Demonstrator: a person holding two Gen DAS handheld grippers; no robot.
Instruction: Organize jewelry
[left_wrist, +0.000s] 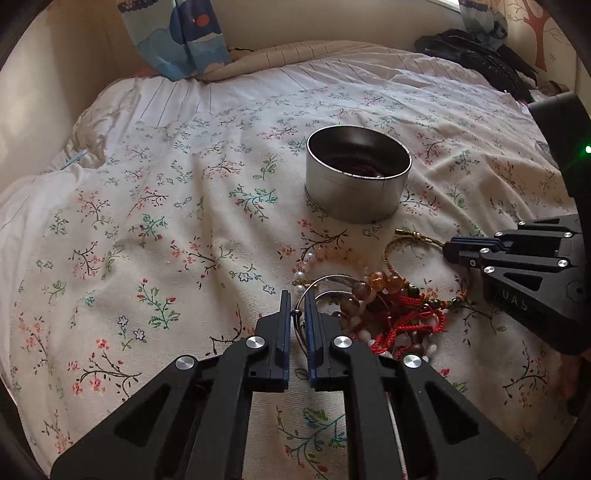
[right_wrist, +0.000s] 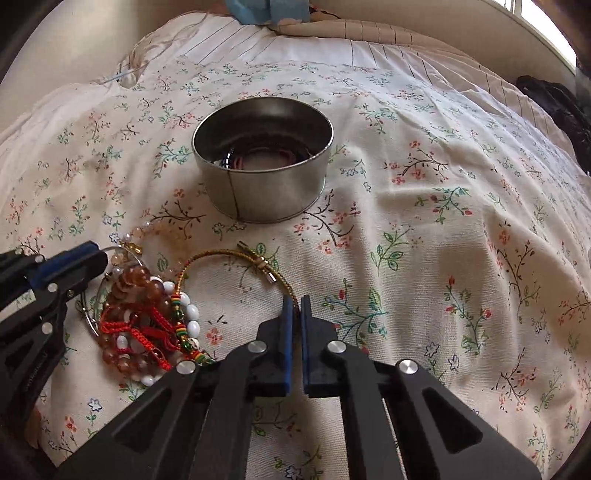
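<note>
On the floral bedsheet's (left_wrist: 155, 206) near edge, left gripper (left_wrist: 298, 306) pinches a thin, stiff, slippery silver wire bangle (left_wrist: 325, 281); right gripper (right_wrist: 296, 308) grips a limp gold braided cord bracelet (right_wrist: 221, 254).

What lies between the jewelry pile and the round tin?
In the right wrist view, only flowered bedsheet separates the jewelry pile from the tin; a pale bead strand reaches partway.

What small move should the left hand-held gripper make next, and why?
Probably lift the silver bangle clear of the jewelry pile and carry it toward the round tin. The left hand-held gripper looks nearly closed around the bangle's wire, and the tin already holds some pieces. Whether other strands are tangled with the bangle cannot be told, so lift slowly.
</note>
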